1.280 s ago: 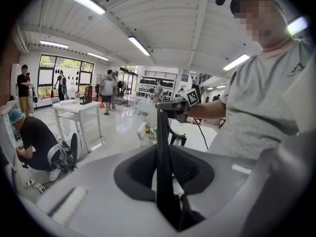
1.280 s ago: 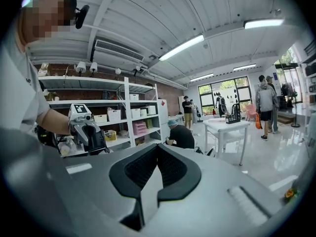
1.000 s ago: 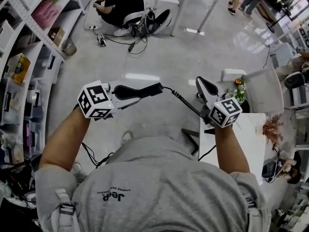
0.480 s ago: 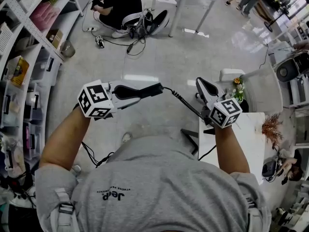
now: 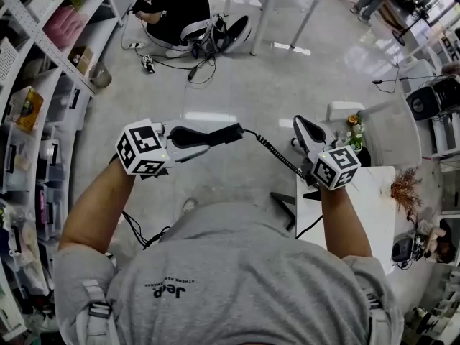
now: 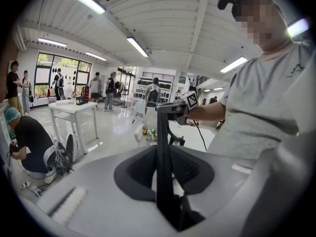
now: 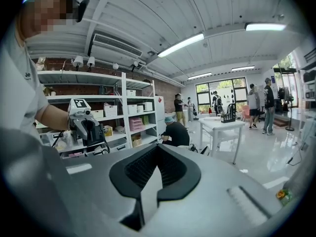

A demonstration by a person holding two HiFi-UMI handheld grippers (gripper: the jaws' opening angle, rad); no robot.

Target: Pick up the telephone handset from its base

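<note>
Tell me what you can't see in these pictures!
Telephone base: in no view; head view loses the cord under the right tool.
Handset: head view, near end covered by the left tool; left gripper view shows only a dark edge.

The room is bright and evenly lit: long ceiling strip lights (image 6: 138, 46) run overhead, tall windows (image 6: 61, 68) let in daylight, and the polished floor (image 5: 215, 113) throws back white glare. Every view bows like a fisheye, with black corners. Close to the lens, the telephone handset (image 6: 163, 157) is a soft, dark silhouette.
</note>
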